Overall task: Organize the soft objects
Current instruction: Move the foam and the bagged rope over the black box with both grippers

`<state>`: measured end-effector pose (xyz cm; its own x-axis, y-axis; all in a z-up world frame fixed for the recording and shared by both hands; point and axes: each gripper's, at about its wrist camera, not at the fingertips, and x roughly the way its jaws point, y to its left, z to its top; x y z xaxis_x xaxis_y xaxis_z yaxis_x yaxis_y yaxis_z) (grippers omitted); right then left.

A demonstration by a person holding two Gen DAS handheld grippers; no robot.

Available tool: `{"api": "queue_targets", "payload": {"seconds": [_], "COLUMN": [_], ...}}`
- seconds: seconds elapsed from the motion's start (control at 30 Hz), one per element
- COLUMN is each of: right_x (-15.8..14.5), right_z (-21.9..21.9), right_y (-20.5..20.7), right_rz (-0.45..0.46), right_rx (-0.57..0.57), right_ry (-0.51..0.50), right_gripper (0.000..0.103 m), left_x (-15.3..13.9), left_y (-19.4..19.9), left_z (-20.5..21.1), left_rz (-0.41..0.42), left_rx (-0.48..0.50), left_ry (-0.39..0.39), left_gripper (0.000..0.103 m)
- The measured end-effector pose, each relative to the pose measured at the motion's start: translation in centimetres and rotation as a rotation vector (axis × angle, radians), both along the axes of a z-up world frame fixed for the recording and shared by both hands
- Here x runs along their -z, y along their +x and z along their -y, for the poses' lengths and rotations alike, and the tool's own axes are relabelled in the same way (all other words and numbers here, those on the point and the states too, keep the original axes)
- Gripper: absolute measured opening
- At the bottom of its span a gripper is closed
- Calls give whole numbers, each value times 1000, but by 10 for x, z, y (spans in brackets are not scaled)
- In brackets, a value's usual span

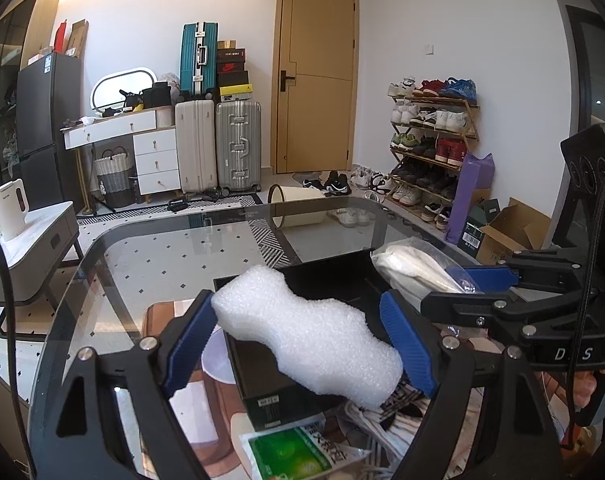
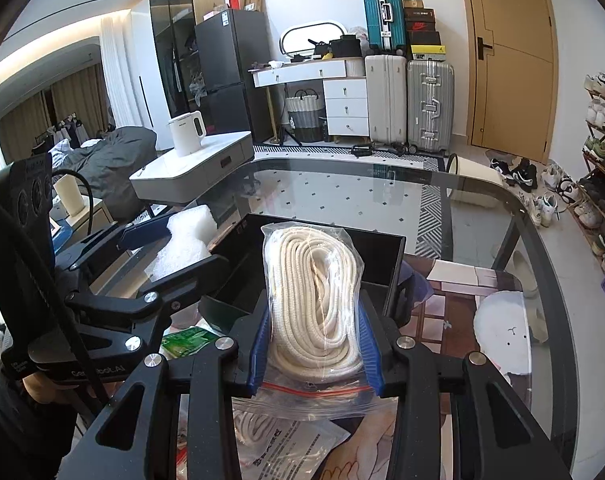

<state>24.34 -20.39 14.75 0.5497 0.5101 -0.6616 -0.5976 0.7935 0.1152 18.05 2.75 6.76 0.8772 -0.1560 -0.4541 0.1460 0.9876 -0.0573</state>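
Both grippers (image 1: 302, 336) (image 2: 316, 344) tilted downward, loaded.

glass table (image 2: 482, 216) bears black box (image 2: 382, 256) and green packet (image 1: 298, 454).

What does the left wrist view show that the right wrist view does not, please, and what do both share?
Only the left wrist view shows the whole foam block between the left gripper's pads, the purple bag by the shoe rack, and the cardboard box. Only the right wrist view shows the bed, curtains, and the right gripper shut on the rope bag. Both show the black box, glass table, kettle, suitcases and door.
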Motion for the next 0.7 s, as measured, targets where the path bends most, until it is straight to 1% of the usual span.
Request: {"api": "queue_targets", "payload": {"seconds": [0.23, 0.33, 0.5, 0.7], "right_x": [4, 6, 11, 18], "right_z": [-5, -6, -12, -17], "right_y": [20, 26, 34, 45], "right_rz": [-6, -13, -13, -8], "right_rx": [-2, -12, -24, -48], "right_ry": [-2, 15, 4, -6], "right_gripper": [39, 39, 39, 39], "left_x": [0, 3, 8, 13], "left_y": [17, 22, 28, 37], "left_z": [-4, -7, -11, -16], "left_rz": [-6, -13, -18, -13], "left_rx": [-5, -16, -12, -23], "left_ry": [-11, -19, -31, -27], "left_gripper": [83, 83, 83, 83]}}
